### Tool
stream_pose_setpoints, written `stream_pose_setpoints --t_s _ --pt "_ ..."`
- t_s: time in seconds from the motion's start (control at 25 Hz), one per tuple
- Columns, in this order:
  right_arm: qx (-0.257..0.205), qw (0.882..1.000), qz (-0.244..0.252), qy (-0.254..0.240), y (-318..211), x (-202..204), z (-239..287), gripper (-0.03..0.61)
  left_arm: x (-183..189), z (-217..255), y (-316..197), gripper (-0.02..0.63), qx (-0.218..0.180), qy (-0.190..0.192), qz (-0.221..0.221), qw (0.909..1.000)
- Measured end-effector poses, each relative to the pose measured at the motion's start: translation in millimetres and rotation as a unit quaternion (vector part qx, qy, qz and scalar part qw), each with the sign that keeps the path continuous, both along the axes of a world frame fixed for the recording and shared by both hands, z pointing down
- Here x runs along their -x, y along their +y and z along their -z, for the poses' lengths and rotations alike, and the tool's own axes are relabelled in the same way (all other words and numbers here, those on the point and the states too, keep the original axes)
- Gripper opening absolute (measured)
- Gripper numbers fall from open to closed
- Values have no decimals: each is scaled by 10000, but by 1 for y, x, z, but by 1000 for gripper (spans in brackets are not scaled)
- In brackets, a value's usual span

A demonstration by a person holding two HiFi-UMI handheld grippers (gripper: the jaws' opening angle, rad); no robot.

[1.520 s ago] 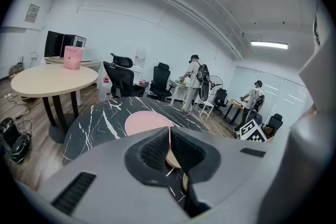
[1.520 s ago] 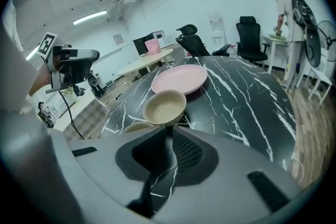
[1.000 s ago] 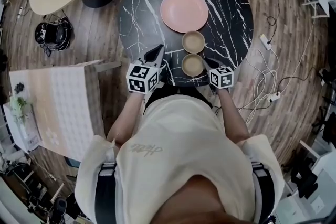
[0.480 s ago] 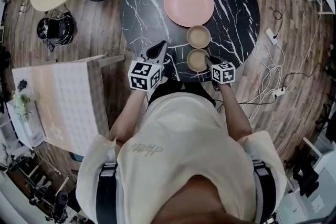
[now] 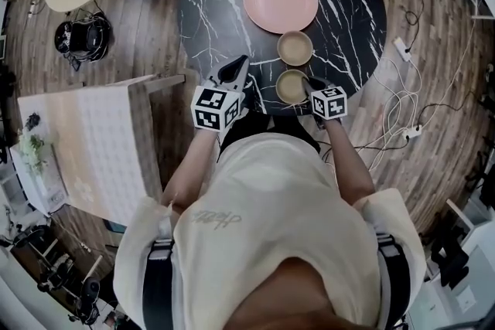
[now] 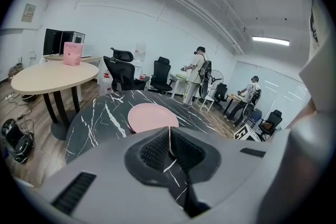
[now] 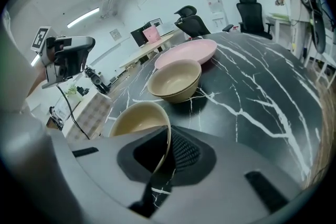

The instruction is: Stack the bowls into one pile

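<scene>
- At the near edge of the black marble table (image 5: 224, 4), the right gripper (image 7: 168, 145) is pinching the rim of the near tan bowl (image 7: 137, 122); its jaws are narrowed onto the thin wall, one pad inside and one outside; whether the base is resting on the tabletop or just off it cannot be told.
- Just beyond it, the far tan bowl (image 7: 176, 80) is standing upright and empty, close to the gripped bowl but apart from it; a pink plate (image 7: 187, 53) is lying just behind.
- Over to the left, the left gripper (image 6: 169, 145) is hovering above the table's edge with its jaws pressed together on nothing; it is taking no part in the hold.
- By the look of things, the step in hand is lifting the near bowl and nesting it in the far one; doing that well is calling for a straight rise until the base is clearing the other rim, then a short, level carry forward.
- A pinch on one side of the rim is leaving the bowl free to droop; a firm squeeze and a slow, steady wrist are likely helping most.
- Centring over the far bowl and lowering until it is seating, before parting the jaws, is the safer finish; letting go early is risking a clatter against the rim and a shove towards the plate.
</scene>
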State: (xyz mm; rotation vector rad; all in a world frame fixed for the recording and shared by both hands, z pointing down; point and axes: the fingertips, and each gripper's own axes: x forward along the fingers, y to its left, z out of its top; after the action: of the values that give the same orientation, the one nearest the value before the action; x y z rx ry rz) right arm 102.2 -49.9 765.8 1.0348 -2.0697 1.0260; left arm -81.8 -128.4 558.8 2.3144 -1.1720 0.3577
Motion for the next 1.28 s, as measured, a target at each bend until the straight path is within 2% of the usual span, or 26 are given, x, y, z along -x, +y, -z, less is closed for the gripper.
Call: stream_pose_setpoints --t_s 0.24,0.56,0.84,1.28 --pt "-92 9991 339 249 6 1 3 23 -3 -3 4 21 23 39 49 10000" --pt "-293 9980 447 331 4 -20 21 23 -15 7 6 21 -136 54 -13 9999" --pt "-333 9979 283 474 10 -55 32 23 -29 18 11 21 -266 88 -89 9996" --pt "-549 9972 266 424 -8 -64 53 23 -19 36 14 20 -398 -13 61 9992"
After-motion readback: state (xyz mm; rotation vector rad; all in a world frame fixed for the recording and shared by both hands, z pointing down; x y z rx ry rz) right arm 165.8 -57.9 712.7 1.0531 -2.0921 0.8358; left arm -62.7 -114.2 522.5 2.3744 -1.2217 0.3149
